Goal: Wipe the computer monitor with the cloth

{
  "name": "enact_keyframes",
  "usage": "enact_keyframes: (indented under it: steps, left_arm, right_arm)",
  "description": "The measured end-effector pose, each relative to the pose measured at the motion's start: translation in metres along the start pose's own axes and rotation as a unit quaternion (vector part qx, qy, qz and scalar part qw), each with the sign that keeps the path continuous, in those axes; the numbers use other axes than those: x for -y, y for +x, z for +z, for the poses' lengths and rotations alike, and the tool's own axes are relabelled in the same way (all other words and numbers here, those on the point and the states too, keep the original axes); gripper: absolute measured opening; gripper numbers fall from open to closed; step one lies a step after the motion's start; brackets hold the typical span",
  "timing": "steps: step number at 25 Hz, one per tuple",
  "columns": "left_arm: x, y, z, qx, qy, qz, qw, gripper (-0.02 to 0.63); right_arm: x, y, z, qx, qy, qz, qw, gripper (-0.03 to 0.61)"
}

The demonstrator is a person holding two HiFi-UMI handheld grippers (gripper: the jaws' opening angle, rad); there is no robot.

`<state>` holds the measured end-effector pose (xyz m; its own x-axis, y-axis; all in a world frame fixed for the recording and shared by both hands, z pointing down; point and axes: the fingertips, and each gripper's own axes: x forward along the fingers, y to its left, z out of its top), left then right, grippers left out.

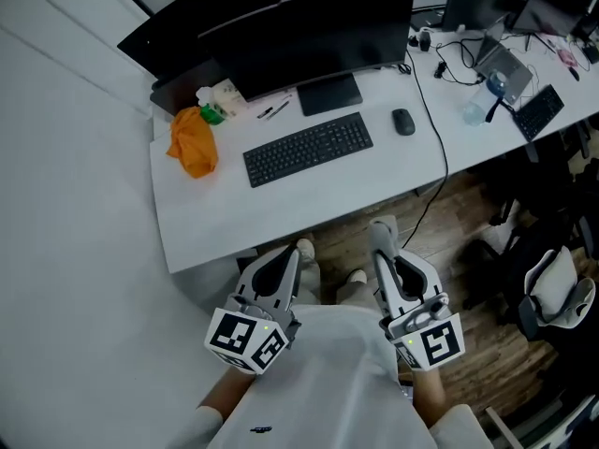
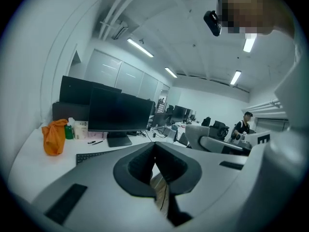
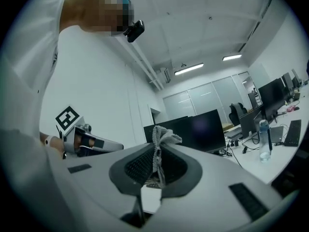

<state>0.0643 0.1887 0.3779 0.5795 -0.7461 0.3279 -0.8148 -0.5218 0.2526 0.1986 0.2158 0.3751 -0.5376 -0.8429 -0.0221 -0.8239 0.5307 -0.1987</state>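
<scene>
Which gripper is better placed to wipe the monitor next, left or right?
Right. The right gripper grips a grey cloth between its jaws; the left gripper is shut on nothing. Both hang short of the monitor.

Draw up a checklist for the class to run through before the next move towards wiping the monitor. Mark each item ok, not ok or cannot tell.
1. Cloth clamped in the right hand-held gripper: ok, jaws shut on it.
2. Left hand-held gripper free: ok, jaws together with nothing between them.
3. Monitor upright on the desk: ok.
4. Keyboard out of the wiping path: ok, it lies flat in front of the stand.
5. Cloth touching the screen: not ok, both grippers are short of the desk edge.
6. Where the screen is dirty: cannot tell.
</scene>
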Motion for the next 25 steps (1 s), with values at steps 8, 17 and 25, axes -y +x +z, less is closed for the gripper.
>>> enact_keyframes:
  steps: [8, 17, 25]
  left_arm:
    - [-0.001, 0.031, 0.011, -0.007, 0.010, -0.033, 0.9994, 0.018]
    - [-0.057, 0.042, 0.049, 0.037, -0.014, -0.053, 0.9978, 0.018]
    - [-0.148, 0.026, 0.069, 0.060, -0.056, -0.030, 0.9962, 0.018]
  right_arm:
    - [0.015, -0.002, 0.004, -0.012, -0.019, -0.039, 0.999, 0.023]
    - [-0.013, 0.079, 0.025, -0.025, -0.056, -0.019, 0.998, 0.024]
    - [-0.060, 0.179, 0.037, -0.025, -0.038, 0.051, 0.998, 0.034]
